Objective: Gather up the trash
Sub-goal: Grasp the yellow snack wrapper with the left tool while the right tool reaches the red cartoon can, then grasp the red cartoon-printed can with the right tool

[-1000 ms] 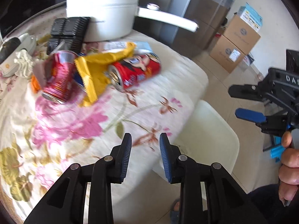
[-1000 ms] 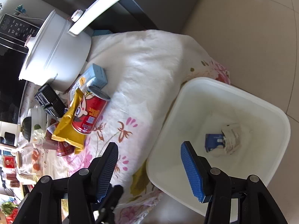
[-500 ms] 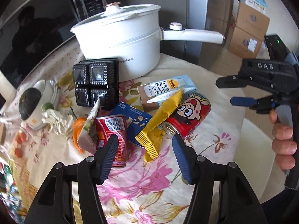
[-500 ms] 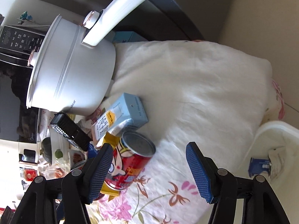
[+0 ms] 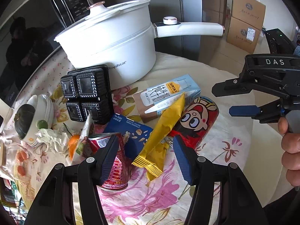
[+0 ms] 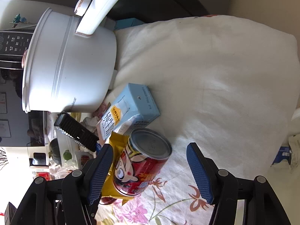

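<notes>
Trash lies piled on the flowered tablecloth (image 5: 150,196). My left gripper (image 5: 146,159) is open and hovers just above the lower end of a yellow wrapper (image 5: 165,129); its left finger covers part of a crushed red can (image 5: 116,170). A blue snack packet (image 5: 133,133) and a light-blue milk carton (image 5: 168,95) lie behind. My right gripper (image 6: 150,172) is open around a red cartoon can (image 6: 142,165) lying on its side, and its pads do not press on the can. The same can (image 5: 196,123) and the right gripper (image 5: 232,99) show in the left wrist view.
A white lidded pot (image 5: 112,45) with a long handle stands at the back, with a black plastic tray (image 5: 88,93) leaning against it. Bowls (image 5: 37,116), crumpled tissue and an orange are at the left. A white bin (image 6: 295,112) holding scraps sits beyond the table's edge.
Both grippers swung from the table edge and bin toward the trash pile, and both opened wider. The right one now frames the cartoon can; the left one sits over the yellow wrapper.
</notes>
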